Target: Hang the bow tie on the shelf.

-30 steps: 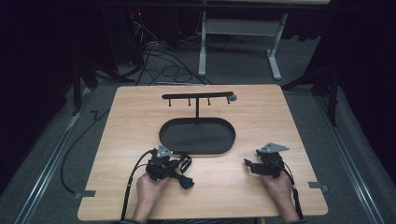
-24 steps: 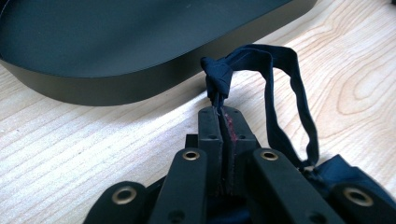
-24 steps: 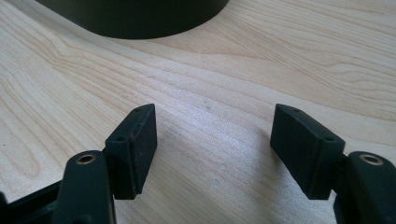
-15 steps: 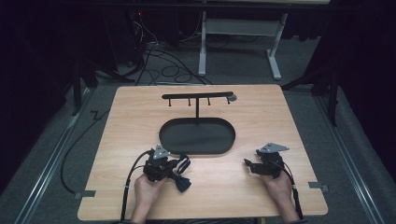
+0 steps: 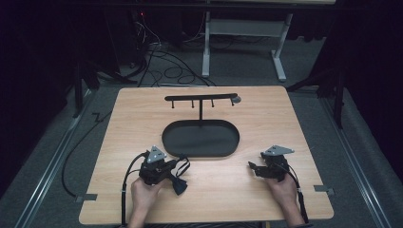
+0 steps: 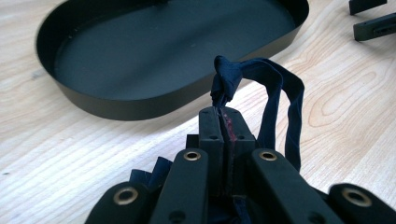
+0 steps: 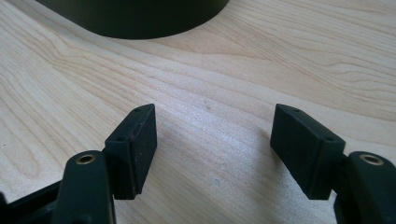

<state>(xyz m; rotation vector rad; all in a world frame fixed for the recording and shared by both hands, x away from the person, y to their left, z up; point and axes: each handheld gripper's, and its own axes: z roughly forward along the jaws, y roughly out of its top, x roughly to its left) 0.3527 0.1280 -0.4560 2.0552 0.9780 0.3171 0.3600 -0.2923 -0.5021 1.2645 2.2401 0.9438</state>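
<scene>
One dark navy fabric bow tie with a looped strap (image 6: 261, 88), pinched tight in the left hand-held gripper (image 5: 167, 170), has lifted slightly off the light wooden table (image 5: 214, 190) beside the black oval metal tray (image 5: 199, 138), ready for hanging; the right hand-held gripper (image 7: 212, 140) gapes wide, empty.

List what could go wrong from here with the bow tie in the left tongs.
1. The left tongs pinch the dark bow tie only by a thin fold near its knot, so it may slip out when lifted.
2. The strap's loose loop hangs beside the jaws and could snag on the black oval tray rim or a hook of the T-shaped stand.
</scene>
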